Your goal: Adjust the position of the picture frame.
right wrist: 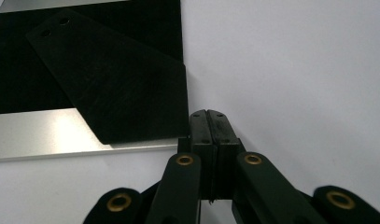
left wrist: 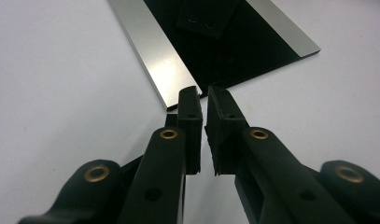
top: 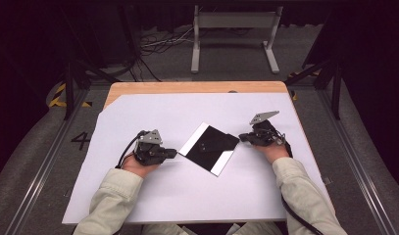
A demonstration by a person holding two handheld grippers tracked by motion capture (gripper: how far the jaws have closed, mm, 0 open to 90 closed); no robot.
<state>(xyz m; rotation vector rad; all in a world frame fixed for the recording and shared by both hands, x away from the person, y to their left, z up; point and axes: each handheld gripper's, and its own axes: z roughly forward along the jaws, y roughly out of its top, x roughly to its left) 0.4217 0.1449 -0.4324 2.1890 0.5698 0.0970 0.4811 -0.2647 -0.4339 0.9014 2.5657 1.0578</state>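
1. The black plate [top: 210,148] with silver edge strips lay flat on the white sheet [top: 138,196], between the two grippers.
2. The left gripper [left wrist: 202,95] stood slightly parted just short of the plate's near corner, with nothing between its jaws.
3. The right gripper [right wrist: 209,116] was fully closed and empty, beside the black flap [right wrist: 117,88] resting on the plate.
4. Risk: a closed tip would likely push the flap or plate sideways instead of lifting it.
5. Risk: the thin plate offered little edge, so a pinch might slip.

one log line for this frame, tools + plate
left tool: slightly open, at black plate corner, nothing gripped | right tool: shut, empty, beside flap edge | plate flat on white sheet
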